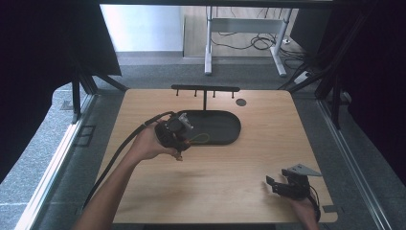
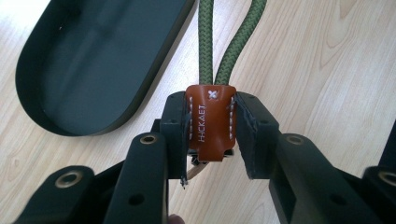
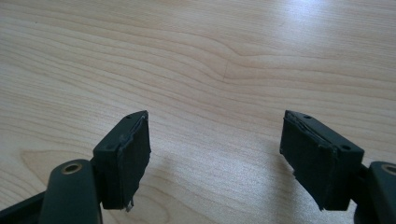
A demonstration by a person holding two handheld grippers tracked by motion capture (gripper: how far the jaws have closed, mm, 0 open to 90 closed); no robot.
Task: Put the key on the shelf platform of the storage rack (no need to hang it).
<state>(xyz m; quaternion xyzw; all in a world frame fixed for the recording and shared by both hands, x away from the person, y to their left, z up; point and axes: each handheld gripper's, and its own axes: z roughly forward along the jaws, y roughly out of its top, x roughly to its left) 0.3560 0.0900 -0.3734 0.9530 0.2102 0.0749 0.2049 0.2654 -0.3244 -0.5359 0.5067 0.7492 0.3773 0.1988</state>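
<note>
My left gripper is shut on a brown leather tag stitched in white, from which a green cord loop runs away over the wood. In the high view the left gripper sits by the left end of the black oval tray, with the green cord lying partly over the tray's near edge. The tray lies at the upper left of the left gripper view. My right gripper stands open over bare wood, its pads wide apart; in the high view the right gripper rests near the table's front right corner.
A black rack with several pegs stands at the table's far edge behind the tray. A small dark disc lies to its right. The wooden table has a metal frame around it; a desk and cables stand beyond.
</note>
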